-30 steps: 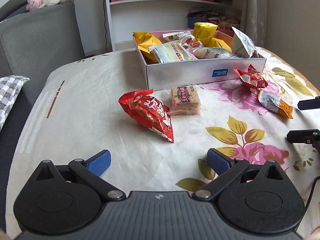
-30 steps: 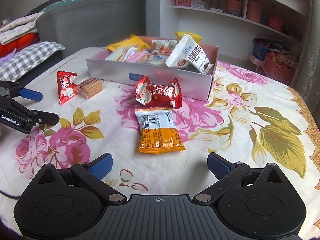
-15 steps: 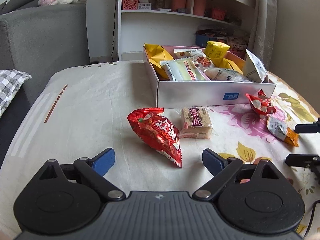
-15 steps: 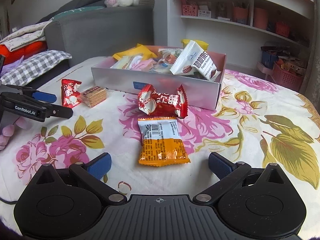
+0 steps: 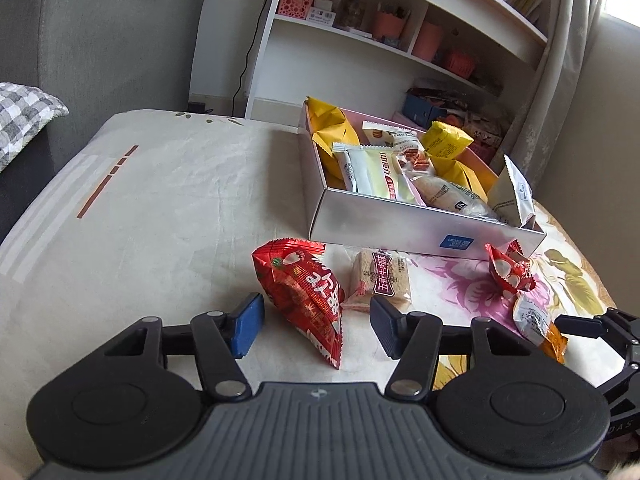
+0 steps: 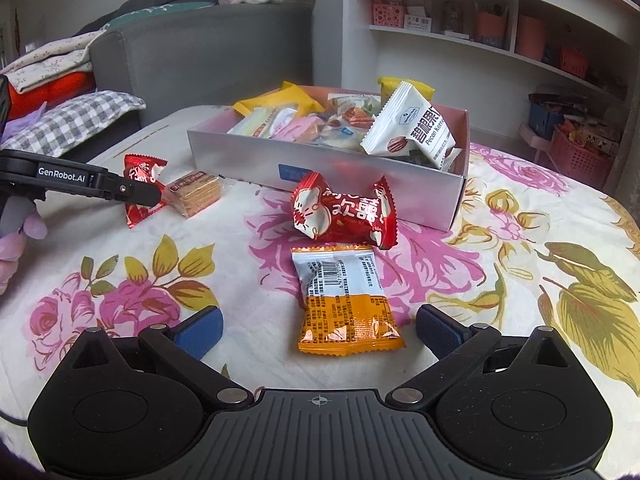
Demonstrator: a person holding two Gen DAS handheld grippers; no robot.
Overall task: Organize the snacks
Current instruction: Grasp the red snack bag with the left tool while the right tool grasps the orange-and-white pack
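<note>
- Left wrist view: the left gripper is closing, its blue pads on either side of the red triangular snack packet but not yet pressing it; the packet lies on the floral cloth of the counter, just in front of the white box.
- Risk here: the pads may catch only the puffy lower corner, so the slick film could slip out or the packet swing as it lifts. The right pad sits close to the beige biscuit pack, which could be nudged or pinched along with it.
- Writing: large white Chinese characters on the red packet, a dark Chinese label on the biscuit pack, and a small blue sticker on the box wall; none reads clearly.
- Right wrist view: the right gripper stands wide and empty, the orange-and-white snack packet lying between its pads, untouched, beside a red candy-style packet.
- Risk: the flat packet hugs the cloth, so the pads could slide over it or bunch the fabric.
- Writing: "GenRobot.AI" on the left gripper's arm, "Pecan Kernel" on the white pecan packet standing in the box, and a barcode on the orange packet.
</note>
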